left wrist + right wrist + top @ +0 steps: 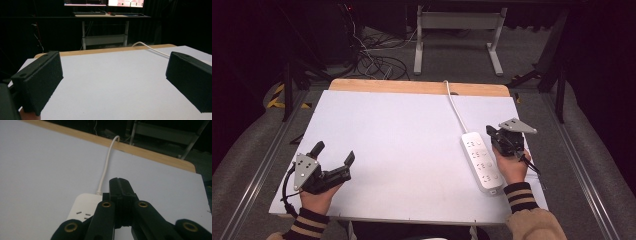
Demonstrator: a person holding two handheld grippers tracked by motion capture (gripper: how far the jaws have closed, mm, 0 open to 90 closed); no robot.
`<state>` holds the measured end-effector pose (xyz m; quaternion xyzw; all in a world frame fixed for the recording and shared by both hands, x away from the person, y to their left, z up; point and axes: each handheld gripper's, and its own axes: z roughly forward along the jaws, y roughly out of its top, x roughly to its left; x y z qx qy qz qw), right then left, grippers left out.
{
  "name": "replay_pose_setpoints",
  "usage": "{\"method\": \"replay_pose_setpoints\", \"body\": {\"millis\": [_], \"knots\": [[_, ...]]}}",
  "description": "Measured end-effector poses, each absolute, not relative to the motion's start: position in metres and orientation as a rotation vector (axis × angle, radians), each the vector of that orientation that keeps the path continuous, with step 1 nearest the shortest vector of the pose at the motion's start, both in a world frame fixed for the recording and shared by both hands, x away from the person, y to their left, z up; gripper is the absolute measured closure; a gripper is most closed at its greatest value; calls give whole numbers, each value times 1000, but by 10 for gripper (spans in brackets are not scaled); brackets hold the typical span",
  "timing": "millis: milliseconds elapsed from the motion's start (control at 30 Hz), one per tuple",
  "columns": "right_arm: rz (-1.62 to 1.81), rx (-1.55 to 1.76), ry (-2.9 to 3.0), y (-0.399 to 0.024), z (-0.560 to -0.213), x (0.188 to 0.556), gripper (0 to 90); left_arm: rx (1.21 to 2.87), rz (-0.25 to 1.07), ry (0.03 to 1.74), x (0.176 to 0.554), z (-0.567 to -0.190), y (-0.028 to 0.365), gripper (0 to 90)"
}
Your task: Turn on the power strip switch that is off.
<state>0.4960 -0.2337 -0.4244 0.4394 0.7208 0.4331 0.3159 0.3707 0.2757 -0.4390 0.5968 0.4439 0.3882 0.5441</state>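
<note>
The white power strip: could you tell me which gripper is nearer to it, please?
Right. The right gripper sits shut just beside the power strip, at its far end. The left gripper rests open across the table, well apart from it.

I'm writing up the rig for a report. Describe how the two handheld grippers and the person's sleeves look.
Both are black two-jaw tools. The left gripper and the right gripper each carry a grey three-cornered plate with small holes on top and trail a black cable. The right gripper's linkage arms show brass-coloured rivets. The left sleeve cuff and right sleeve cuff are dark with tan stripes; the right sleeve is tan above its cuff.
</note>
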Motion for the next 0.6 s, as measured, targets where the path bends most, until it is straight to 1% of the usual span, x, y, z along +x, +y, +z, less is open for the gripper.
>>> {"method": "replay_pose_setpoints", "body": {"millis": [233,333,367,400,467,600], "knots": [[1320,1065,1728,-252,-414,465,900,1417,922,1054,371,-439,276,15],[1393,1034,1654,-258,-414,449,900,1417,922,1054,371,-439,276,15],[1393,1034,1654,-258,-414,449,900,1416,922,1056,371,-439,276,15],[1416,1004,1596,-261,-415,437,900,1413,920,1057,371,-439,276,15],[1450,975,1541,-265,-415,426,900,1413,918,1056,371,-439,276,15],[1481,912,1463,-271,-418,412,900,1410,920,1053,371,-438,275,15]]}}
